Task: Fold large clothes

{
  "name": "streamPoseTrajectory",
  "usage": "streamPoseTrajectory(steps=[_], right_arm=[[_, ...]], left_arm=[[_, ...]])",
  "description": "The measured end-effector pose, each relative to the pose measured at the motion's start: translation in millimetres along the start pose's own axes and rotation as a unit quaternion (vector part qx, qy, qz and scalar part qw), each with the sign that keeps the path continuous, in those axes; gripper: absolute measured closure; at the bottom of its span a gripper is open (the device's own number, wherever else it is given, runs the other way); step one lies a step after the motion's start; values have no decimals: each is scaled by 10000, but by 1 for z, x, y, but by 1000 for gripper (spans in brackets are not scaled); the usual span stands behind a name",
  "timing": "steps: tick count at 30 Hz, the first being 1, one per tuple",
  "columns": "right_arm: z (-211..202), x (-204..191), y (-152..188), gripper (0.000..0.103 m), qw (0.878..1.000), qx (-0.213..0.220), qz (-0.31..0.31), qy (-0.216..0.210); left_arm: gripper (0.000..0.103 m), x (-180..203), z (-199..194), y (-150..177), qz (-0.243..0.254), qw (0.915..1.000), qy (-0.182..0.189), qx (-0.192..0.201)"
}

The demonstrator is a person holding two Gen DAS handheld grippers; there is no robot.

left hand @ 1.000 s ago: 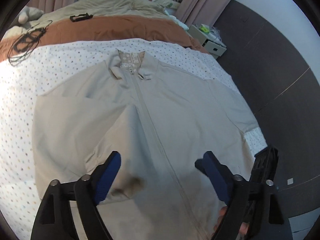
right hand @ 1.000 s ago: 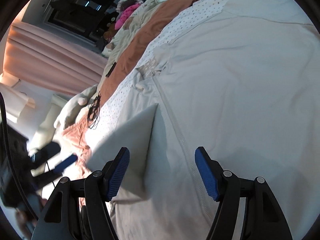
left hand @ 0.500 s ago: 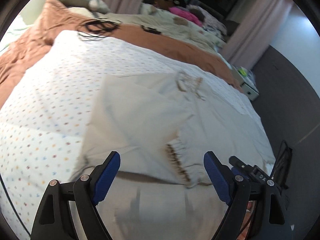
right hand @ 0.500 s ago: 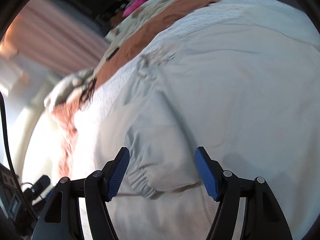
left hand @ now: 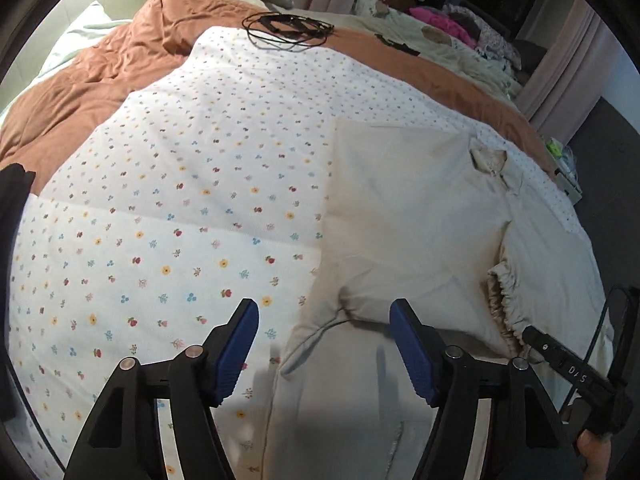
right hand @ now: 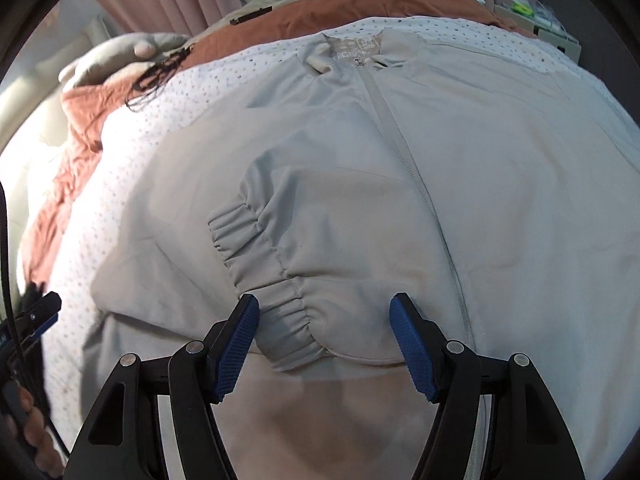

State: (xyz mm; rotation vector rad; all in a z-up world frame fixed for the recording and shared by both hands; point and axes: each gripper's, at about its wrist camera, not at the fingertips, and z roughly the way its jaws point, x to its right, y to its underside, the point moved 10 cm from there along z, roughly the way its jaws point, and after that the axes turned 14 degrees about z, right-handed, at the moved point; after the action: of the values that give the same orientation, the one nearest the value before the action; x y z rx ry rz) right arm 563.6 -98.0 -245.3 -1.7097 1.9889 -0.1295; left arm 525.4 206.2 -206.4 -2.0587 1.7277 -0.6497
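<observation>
Left wrist view: left gripper hovers, fingers spread wide and holding nothing, over the folded side edge of the beige jacket on the floral quilt. Right gripper, equally wide and unloaded, hovers above the folded-in sleeve cuff.

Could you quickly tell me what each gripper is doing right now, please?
Left gripper: open, holding nothing, above the edge of the beige jacket.
Right gripper: open, holding nothing, above the folded sleeve's elastic cuff.
</observation>
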Motion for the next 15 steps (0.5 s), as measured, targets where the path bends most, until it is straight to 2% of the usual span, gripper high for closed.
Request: streamPoseTrajectory(steps=[5, 6, 9, 11, 13, 15], right_arm=[[2, -4, 5, 35, 9989, 95, -232, 402], [0, -5, 6, 35, 9985, 121, -265, 455], [-6, -11, 8, 35, 9989, 130, -284, 336], [-6, -15, 12, 35, 9985, 69, -417, 341], [4, -12, 18, 35, 9953, -47, -680, 689], [11, -10, 19, 35, 9932, -54, -817, 827]], left_arm=[[42, -10, 23, 14, 118, 9995, -64, -283], [46, -11, 26, 16, 99, 9994, -41, -331], [56, -14, 31, 21, 4, 9991, 40, -417], [59, -15, 32, 22, 100, 9989, -66, -445], [66, -14, 36, 25, 164, 9984, -98, -526], [68, -15, 42, 28, 111, 9982, -88, -586]])
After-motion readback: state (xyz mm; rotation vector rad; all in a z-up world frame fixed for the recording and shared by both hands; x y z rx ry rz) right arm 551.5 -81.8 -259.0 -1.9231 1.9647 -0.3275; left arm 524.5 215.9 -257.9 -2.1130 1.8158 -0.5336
